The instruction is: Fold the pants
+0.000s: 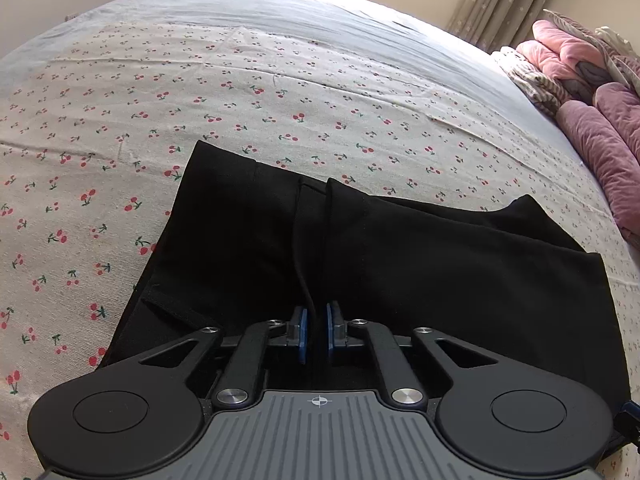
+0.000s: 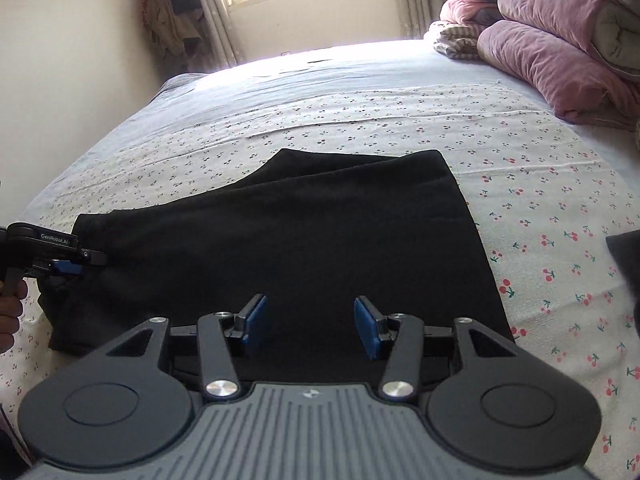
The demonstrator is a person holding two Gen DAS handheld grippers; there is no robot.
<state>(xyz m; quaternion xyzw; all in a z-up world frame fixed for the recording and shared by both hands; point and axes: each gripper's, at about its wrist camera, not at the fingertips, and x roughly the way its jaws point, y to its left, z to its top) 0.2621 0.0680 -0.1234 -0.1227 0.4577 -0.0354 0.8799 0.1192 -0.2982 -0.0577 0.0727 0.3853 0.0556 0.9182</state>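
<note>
Cherry-print bed [image 1: 280, 92]: black pants [image 2: 304, 240] folded at near edge. Pink quilts [image 2: 560, 40] stacked beyond pants. Left tool [image 1: 316, 332] clamped on pants fold. Right tool [image 2: 310, 326] above pants, part-open, gripping nothing.

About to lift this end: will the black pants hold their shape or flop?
Likely floppy: the black pants lie in soft layered folds on the bedsheet. Held only by the left gripper, the rest would probably sag. The cloth looks light.

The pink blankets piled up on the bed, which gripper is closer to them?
Right. The right gripper sits over the black pants' end nearer the pink blankets; the left gripper pinches the far end.
</note>
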